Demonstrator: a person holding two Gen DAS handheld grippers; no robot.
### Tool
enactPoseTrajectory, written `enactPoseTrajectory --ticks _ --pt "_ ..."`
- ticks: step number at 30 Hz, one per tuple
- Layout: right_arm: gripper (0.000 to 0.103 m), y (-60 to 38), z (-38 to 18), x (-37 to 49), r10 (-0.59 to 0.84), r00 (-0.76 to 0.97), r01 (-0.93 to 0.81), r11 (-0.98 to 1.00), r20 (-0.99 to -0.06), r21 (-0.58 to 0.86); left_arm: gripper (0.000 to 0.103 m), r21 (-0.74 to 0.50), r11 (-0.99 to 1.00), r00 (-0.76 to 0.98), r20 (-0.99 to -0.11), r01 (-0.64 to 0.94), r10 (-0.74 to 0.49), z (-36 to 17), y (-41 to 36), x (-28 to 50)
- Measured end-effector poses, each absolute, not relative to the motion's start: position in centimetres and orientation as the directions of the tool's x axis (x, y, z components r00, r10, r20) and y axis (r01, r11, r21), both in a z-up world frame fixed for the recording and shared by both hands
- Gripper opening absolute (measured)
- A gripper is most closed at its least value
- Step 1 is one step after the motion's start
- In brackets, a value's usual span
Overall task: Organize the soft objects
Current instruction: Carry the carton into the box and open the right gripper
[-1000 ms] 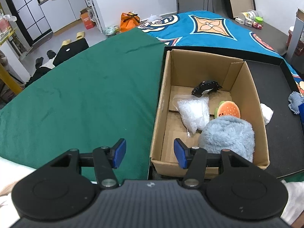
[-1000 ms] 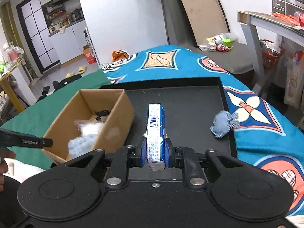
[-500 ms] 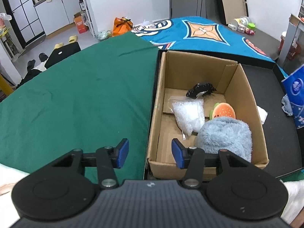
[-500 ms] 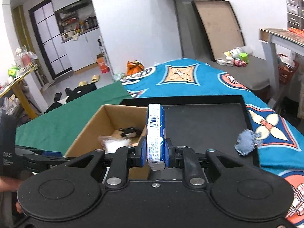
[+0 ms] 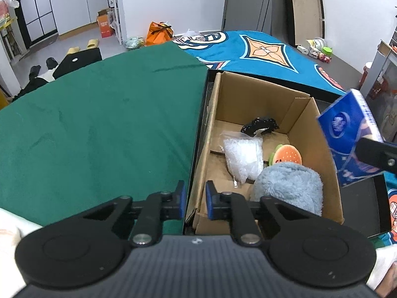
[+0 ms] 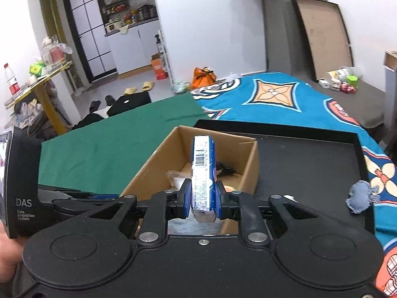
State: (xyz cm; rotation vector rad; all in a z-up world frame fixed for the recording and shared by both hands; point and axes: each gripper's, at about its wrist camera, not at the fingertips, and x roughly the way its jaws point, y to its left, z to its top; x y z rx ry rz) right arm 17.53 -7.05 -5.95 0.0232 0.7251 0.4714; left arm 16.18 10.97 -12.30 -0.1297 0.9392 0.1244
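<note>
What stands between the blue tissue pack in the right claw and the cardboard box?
Nothing visible does. The blue tissue pack is clamped in the right claw over the open-topped cardboard box, whose far half looks free.

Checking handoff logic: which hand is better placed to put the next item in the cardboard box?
Right. The right tool is shut on the blue tissue pack, beside the cardboard box. The left tool has closed on the box's near wall.
</note>
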Motion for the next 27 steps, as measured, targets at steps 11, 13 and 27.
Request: enactPoseTrajectory --ticks 11,13,27 --pt "0.023 -3.5 -6.3 18.3 0.478 0.582 -0.464 0.86 -0.658 0.214 0.009 -0.132 0.978 0.602 -0.798 -0.16 -0.009 -12.6 12.1 16.2" --pt "0.033 -3.1 -6.5 18.4 0.501 0.552 -0.479 0.845 -0.666 0.238 0.009 -0.139 0.977 0.603 -0.797 -0.161 -0.014 -12.7 12.3 16.2" --pt "0.078 -6.0 -6.1 16.1 0.412 0.587 -0.404 0.895 -0.697 0.189 0.014 -0.123 0.978 0.603 -0.797 -0.168 0.003 -12.5 12.0 16.0"
